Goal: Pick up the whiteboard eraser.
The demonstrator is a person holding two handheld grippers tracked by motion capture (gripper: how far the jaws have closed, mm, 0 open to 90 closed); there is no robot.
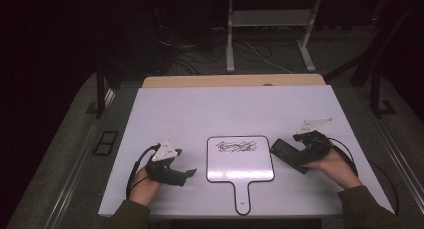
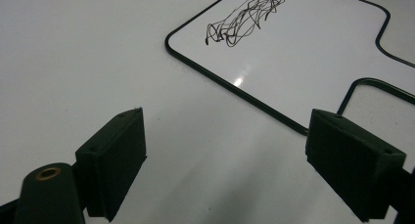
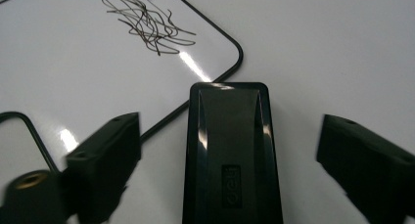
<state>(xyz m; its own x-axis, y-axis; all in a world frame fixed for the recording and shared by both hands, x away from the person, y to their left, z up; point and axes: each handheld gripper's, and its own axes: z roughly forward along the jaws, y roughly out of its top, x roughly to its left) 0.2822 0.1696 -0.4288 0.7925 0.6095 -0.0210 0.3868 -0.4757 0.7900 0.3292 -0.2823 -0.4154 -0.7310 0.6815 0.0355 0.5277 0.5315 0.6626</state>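
A small paddle-shaped whiteboard (image 1: 240,168) lies flat on the white table, its handle (image 1: 242,196) toward the front edge. A black scribble (image 1: 236,147) marks its upper part and is also in the left gripper view as scribble (image 2: 244,16). A black eraser (image 1: 284,150) lies just right of the board. My right gripper (image 1: 290,155) straddles the eraser (image 3: 230,155), with a gap at each jaw, so it is open. My left gripper (image 1: 190,173) rests open on the table left of the board, and nothing is between the jaws of the left gripper (image 2: 225,150).
The white tabletop (image 1: 200,109) has bare room behind the board. A wooden edge (image 1: 232,81) runs along its far side. Beyond it on the floor are cables (image 1: 190,54) and white desk legs (image 1: 230,39).
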